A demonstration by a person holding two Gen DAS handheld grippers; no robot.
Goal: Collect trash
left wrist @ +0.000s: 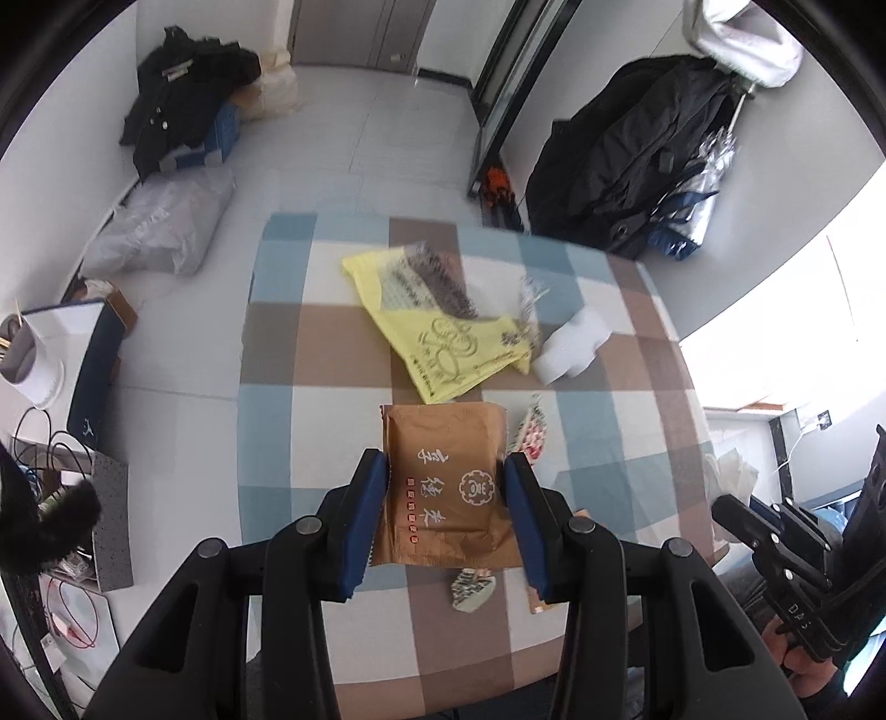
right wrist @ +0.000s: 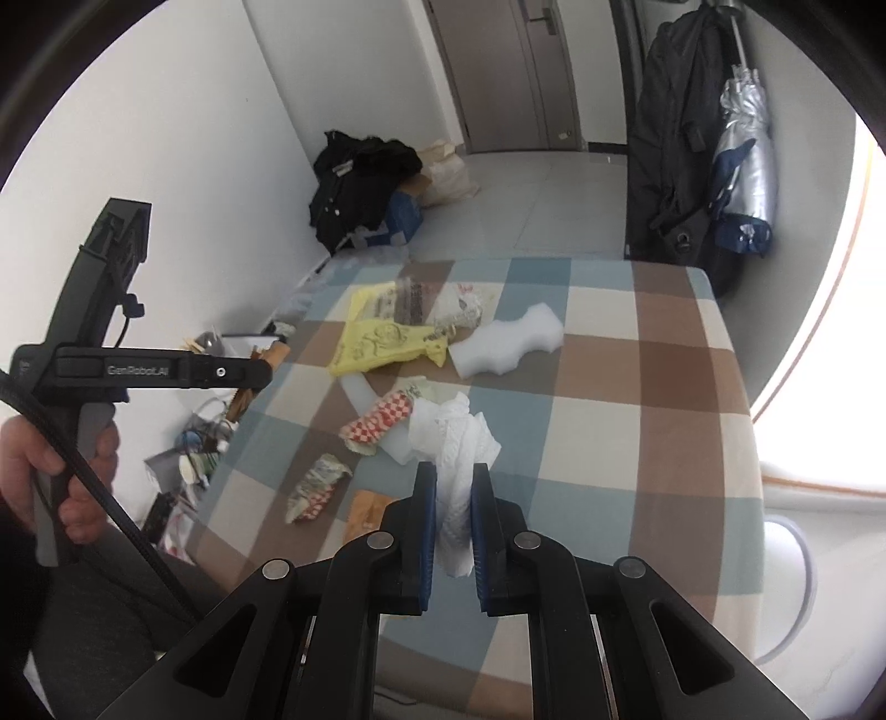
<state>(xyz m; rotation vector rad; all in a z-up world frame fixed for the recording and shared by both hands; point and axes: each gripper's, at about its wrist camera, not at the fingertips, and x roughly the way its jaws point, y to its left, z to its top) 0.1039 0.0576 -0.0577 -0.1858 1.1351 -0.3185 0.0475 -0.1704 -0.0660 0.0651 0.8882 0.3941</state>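
Gripping a brown paper packet [left wrist: 446,487] between its blue pads, the left gripper [left wrist: 447,471] is clamped on both side edges, packet held flat above the checked tabletop [left wrist: 310,421]. Right gripper [right wrist: 453,487] pinches a crumpled white paper towel [right wrist: 457,443], jaws narrow, wad bulging out past the fingertips. Under the packet in the left view: a small crumpled wrapper [left wrist: 470,590] and a tan scrap [left wrist: 540,601] near the tabletop's front edge. Red-and-white checked wrapper [right wrist: 379,421] lies just left of the towel in the right view, touching or nearly so, can't tell. Further back, yellow plastic bag [left wrist: 443,343] mid-table, a clear printed plastic bag [left wrist: 437,277] overlapping its far part. White foam piece [right wrist: 506,340] just right of the yellow bag. Beyond the tabletop: black clothing pile [left wrist: 183,105] on boxes by the left wall, clear plastic sack [left wrist: 160,227] on the floor, dark jackets [left wrist: 626,160] hanging at right with a silver folded umbrella [right wrist: 745,166], grey door [left wrist: 362,33] at the back.
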